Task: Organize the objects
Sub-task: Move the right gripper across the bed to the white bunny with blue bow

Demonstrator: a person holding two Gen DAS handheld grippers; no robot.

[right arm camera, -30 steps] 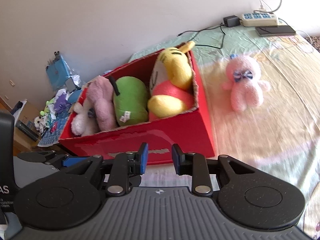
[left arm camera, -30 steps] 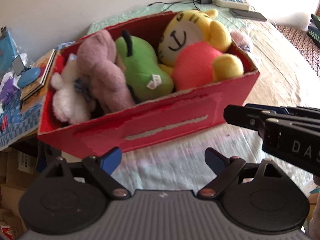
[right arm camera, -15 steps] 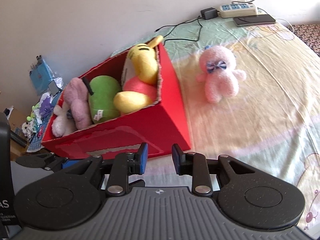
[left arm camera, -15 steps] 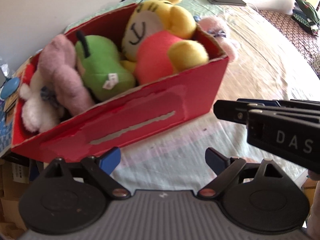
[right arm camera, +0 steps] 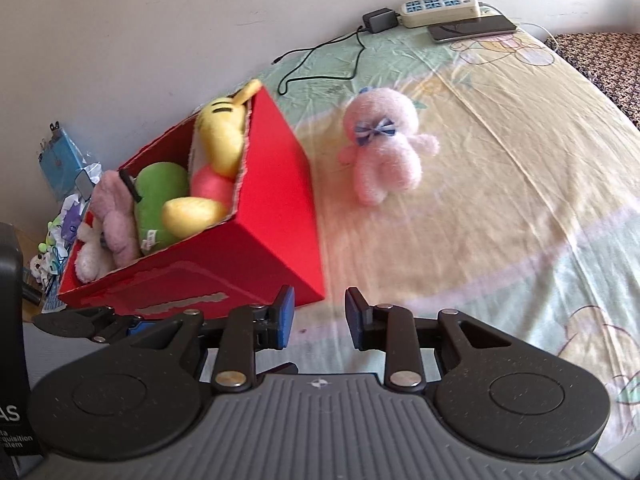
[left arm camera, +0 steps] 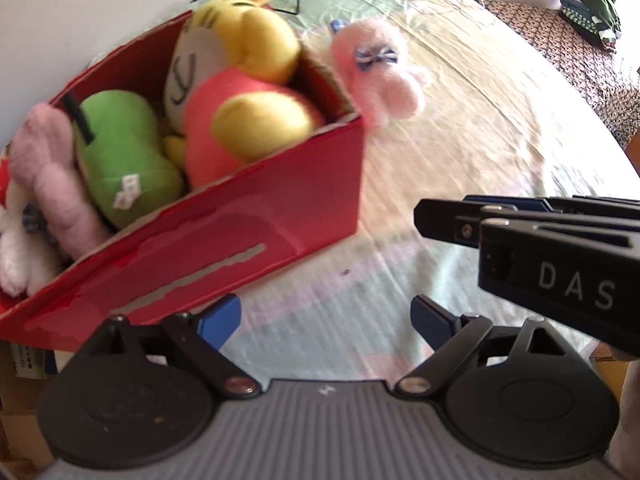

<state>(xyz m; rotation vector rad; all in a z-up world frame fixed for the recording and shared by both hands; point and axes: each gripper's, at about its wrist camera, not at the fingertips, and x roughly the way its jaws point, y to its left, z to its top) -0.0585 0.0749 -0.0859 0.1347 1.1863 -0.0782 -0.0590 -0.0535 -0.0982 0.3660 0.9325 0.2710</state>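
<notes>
Each camera sits just behind its own tongs and looks forward and down along the two fingers onto the bed (right arm camera: 500,184). The left view looks steeply down from close by: the red box (left arm camera: 256,216) of plush toys fills the space ahead and to the left of the left tongs (left arm camera: 326,322), with the right tongs (left arm camera: 520,236) jutting in from the right edge. The right view looks from a flatter angle and a little farther back, over the right tongs (right arm camera: 318,316), taking in the wall (right arm camera: 160,32) beyond. Both views share the red box, the pink plush doll (right arm camera: 384,148) ahead of the tongs, and the power strip (right arm camera: 440,10) at the far edge.
</notes>
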